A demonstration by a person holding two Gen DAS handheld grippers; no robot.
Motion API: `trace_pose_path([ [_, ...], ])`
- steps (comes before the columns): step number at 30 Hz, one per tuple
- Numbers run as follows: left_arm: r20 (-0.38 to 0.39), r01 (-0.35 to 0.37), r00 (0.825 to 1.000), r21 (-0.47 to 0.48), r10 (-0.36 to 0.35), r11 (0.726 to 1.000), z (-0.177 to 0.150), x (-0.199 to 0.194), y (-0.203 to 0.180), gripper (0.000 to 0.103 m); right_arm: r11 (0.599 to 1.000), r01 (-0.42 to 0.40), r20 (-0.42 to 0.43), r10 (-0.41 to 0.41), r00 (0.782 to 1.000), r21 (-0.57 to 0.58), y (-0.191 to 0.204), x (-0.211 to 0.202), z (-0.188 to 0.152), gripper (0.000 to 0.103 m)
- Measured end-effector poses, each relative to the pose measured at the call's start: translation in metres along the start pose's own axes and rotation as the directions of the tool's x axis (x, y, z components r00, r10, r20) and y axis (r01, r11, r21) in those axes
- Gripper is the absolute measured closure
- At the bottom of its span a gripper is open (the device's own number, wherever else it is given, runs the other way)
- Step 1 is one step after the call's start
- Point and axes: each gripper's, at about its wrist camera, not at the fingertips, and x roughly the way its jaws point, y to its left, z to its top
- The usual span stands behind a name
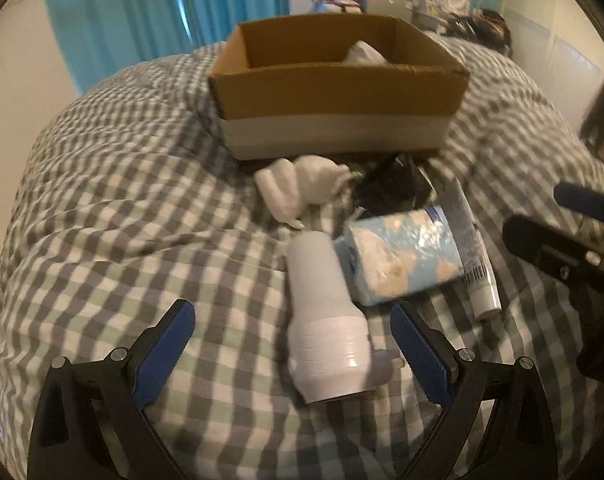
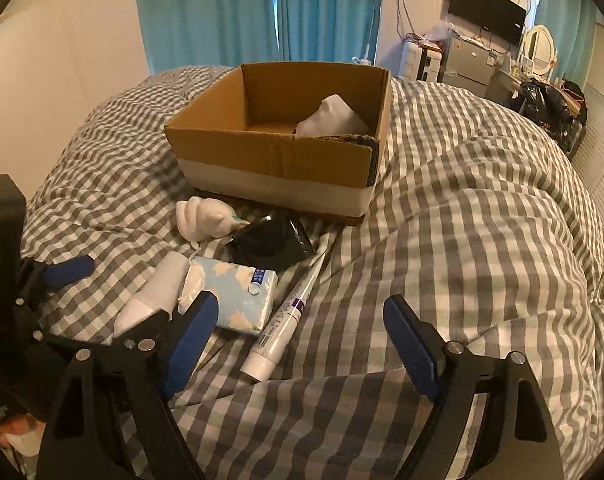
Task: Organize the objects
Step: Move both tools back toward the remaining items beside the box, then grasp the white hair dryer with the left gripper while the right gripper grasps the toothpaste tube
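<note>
A cardboard box (image 1: 338,92) (image 2: 273,148) stands on the checked bed with a white object (image 2: 334,118) inside. In front of it lie a white figurine (image 1: 302,192) (image 2: 203,218), a black packet (image 1: 394,188) (image 2: 271,244), a blue tissue pack (image 1: 402,256) (image 2: 237,292), a toothpaste tube (image 1: 474,260) (image 2: 285,324) and a white bottle (image 1: 326,320) (image 2: 153,300). My left gripper (image 1: 291,344) is open, its jaws either side of the bottle's cap end. My right gripper (image 2: 302,332) is open and empty, just above the tube.
The bed is covered by a rumpled grey and white checked quilt (image 2: 462,240). Blue curtains (image 2: 241,12) hang behind it. A TV (image 2: 488,8), a small fridge (image 2: 468,60) and clutter stand at the far right wall.
</note>
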Motion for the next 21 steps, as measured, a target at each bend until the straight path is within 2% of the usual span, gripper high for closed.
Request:
trace_pose_path([
  [1, -0.011, 0.008, 1.000, 0.012, -0.008, 1.000, -0.001, 0.003, -0.002, 0.006, 1.000, 0.000, -0.001, 0.000, 1.000, 0.001, 0.000, 0.000, 0.000, 0.019],
  [3, -0.037, 0.029, 0.999, 0.027, -0.028, 0.999, -0.002, 0.009, -0.006, 0.024, 1.000, 0.001, -0.007, -0.001, 1.000, 0.000, 0.000, 0.002, -0.001, 0.022],
  [4, -0.055, 0.037, 0.998, 0.034, -0.035, 0.999, -0.002, 0.013, -0.007, 0.029, 1.000, 0.000, -0.010, 0.000, 1.000, -0.001, 0.001, 0.002, -0.001, 0.023],
  [6, -0.082, 0.062, 0.995, 0.043, -0.058, 0.997, -0.004, 0.017, -0.009, 0.052, 1.000, 0.001, -0.017, -0.001, 1.000, -0.006, 0.003, 0.004, -0.002, 0.025],
  [10, -0.080, 0.077, 0.994, 0.047, -0.073, 0.996, -0.005, 0.014, -0.009, 0.052, 1.000, -0.009, -0.037, 0.008, 0.999, -0.019, 0.005, 0.008, -0.003, 0.036],
  [15, -0.031, 0.079, 0.996, -0.022, -0.080, 0.997, -0.005, -0.007, 0.006, 0.053, 0.999, -0.014, -0.083, 0.010, 0.997, -0.044, 0.011, 0.018, -0.006, 0.058],
  [18, -0.001, 0.080, 0.997, -0.060, -0.080, 0.995, -0.003, -0.017, 0.017, 0.053, 0.998, -0.002, -0.121, -0.005, 0.993, -0.059, 0.013, 0.028, -0.007, 0.067],
  [21, 0.011, 0.081, 0.997, -0.073, -0.080, 0.994, -0.002, -0.021, 0.024, 0.053, 0.997, 0.004, -0.165, -0.017, 0.986, -0.076, 0.016, 0.041, -0.009, 0.069],
])
